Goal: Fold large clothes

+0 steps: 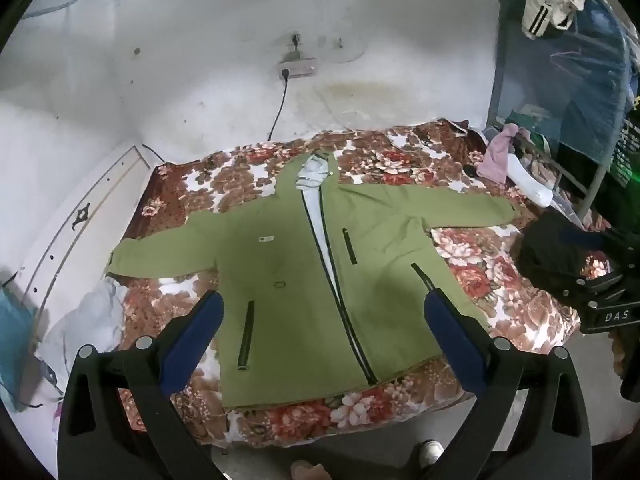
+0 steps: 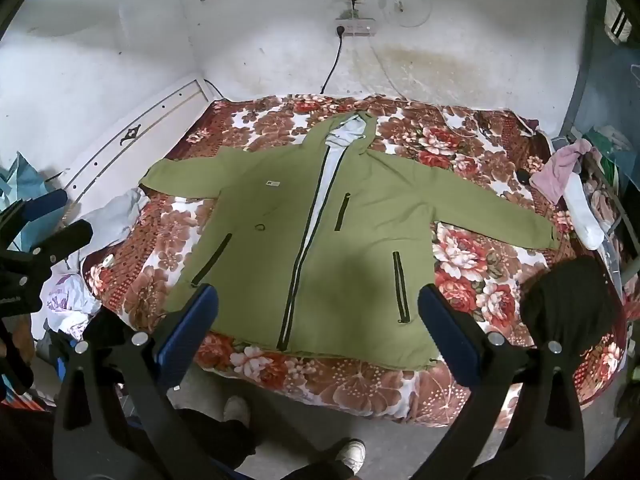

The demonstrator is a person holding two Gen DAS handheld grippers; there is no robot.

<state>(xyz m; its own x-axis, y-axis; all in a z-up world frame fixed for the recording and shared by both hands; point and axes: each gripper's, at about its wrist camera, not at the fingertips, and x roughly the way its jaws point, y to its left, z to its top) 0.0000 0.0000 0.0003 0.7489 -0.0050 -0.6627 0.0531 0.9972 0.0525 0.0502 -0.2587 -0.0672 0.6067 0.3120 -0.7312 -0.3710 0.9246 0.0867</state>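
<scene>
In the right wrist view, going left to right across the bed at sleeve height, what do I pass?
White crumpled cloth → olive green hooded jacket, spread flat with the zip open → pink garment → white sock at the bed's right edge.

both wrist views look steeply down, sharing the spread green jacket [image 1: 304,280].

Both the left gripper [image 1: 323,304] and right gripper [image 2: 318,300] tilt downward, fingers spread wide, holding nothing.
</scene>
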